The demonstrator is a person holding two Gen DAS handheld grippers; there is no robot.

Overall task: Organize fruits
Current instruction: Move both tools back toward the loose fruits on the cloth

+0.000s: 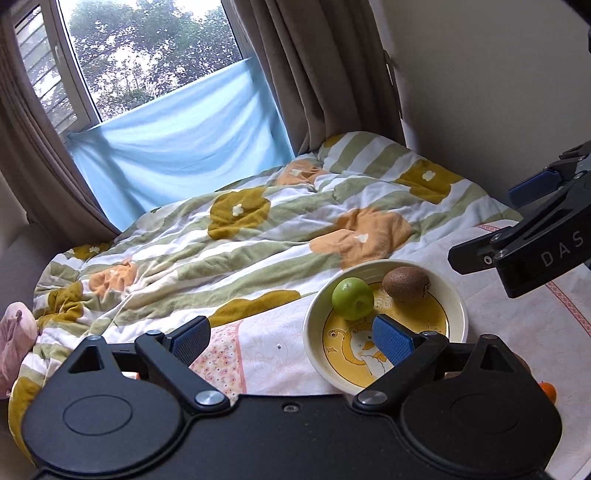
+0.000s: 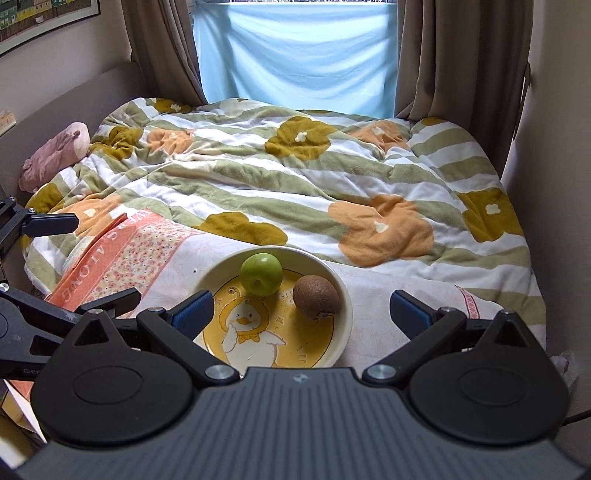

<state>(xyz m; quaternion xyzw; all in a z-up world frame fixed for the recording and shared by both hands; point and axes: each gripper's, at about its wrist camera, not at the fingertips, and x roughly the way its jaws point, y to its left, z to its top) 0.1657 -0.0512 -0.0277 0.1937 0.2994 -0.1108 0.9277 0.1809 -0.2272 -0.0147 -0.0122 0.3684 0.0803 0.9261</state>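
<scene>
Holding two fruits, the bowl (image 2: 343, 295) sat on the bed.
Apple (image 2: 261, 273) at 11 o'clock, kiwi (image 2: 316, 297) at 2; left gripper (image 1: 291, 341) and right gripper (image 2: 304, 312) both stood apart, empty.

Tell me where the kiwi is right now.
The kiwi lies in the duck-print bowl on the bed, on the right side in the right wrist view, just right of the green apple.

I see a home bedroom: a bed (image 2: 461, 295) under a flowered striped quilt (image 2: 295, 177), brown curtains (image 2: 454, 55) framing a window (image 1: 147, 48), and a framed picture (image 2: 44, 18) on the wall.
</scene>
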